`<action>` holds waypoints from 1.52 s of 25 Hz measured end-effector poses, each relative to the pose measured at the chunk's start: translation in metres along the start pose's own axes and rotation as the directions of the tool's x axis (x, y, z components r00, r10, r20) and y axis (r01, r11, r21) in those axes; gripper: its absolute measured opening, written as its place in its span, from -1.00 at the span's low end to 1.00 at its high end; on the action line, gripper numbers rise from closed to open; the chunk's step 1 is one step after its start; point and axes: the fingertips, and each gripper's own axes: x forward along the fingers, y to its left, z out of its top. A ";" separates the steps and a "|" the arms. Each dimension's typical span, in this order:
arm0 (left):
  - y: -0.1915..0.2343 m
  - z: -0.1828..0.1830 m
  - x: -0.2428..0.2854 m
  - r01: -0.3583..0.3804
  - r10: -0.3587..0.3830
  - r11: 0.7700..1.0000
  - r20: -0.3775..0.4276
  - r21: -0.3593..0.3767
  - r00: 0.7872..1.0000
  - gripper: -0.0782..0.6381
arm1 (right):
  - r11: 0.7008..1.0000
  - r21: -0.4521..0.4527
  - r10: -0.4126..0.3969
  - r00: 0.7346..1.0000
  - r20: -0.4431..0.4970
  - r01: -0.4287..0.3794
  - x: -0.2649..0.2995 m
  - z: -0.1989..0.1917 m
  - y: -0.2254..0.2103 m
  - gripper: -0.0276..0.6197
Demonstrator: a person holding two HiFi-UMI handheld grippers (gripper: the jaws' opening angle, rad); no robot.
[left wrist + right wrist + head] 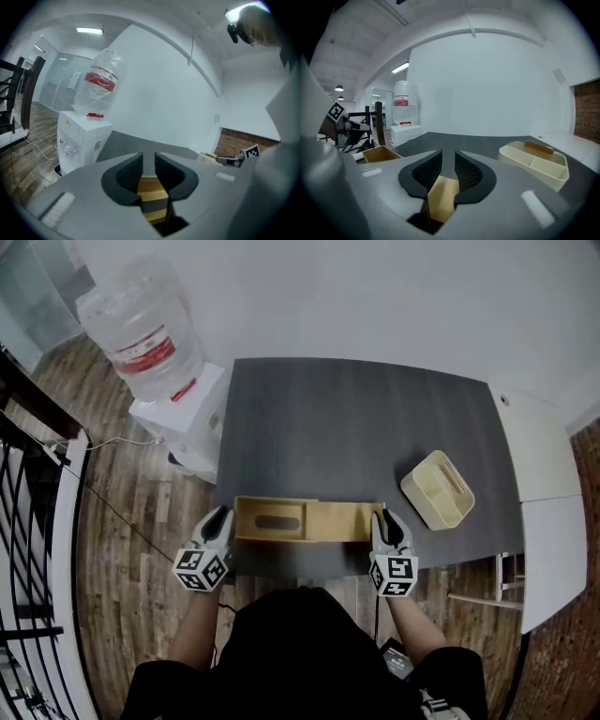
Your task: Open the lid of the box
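Head view: the box [307, 520] lies lengthwise along the near edge of the table [356, 427], straight in front of the person. Its slotted lid [270, 519] covers the left half. The left gripper [217, 519] sits at the box's left end and the right gripper [386, 521] at its right end, each just touching or just beside the wood. I judge the box stiff, thin-walled and light, with smooth faces that may slip. The lid's end edges look like the best hold, taken from both ends so it lifts evenly.

Left gripper view: the left gripper [148, 161] has its jaws a little apart, with bare table showing through the gap at the tips. The box [152, 192] shows below and behind the gap, not between the pads, so nothing is clamped.

Right gripper view: the right gripper [448, 161] also has its jaws slightly parted and gripping nothing. A wood face of the box [443, 197] lies just under the gap. A cream tray [534, 159] stands off to the right.
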 end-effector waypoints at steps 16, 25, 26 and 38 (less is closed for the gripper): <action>-0.053 0.026 -0.089 0.278 -0.296 0.947 0.098 0.158 0.950 -0.78 | 0.998 0.012 0.054 0.993 0.106 -0.056 -0.094 0.014 0.110 -0.91; -0.065 0.035 -0.124 0.302 -0.331 0.934 0.144 0.190 0.932 -0.78 | 0.995 0.032 0.086 0.983 0.161 -0.093 -0.122 0.022 0.134 -0.91; -0.065 0.035 -0.126 0.300 -0.330 0.935 0.147 0.191 0.933 -0.78 | 0.995 0.040 0.082 0.983 0.164 -0.090 -0.123 0.023 0.132 -0.91; -0.078 0.042 -0.122 0.309 -0.344 0.931 0.182 0.196 0.921 -0.78 | 0.995 0.023 0.091 0.975 0.201 -0.098 -0.130 0.036 0.112 -0.91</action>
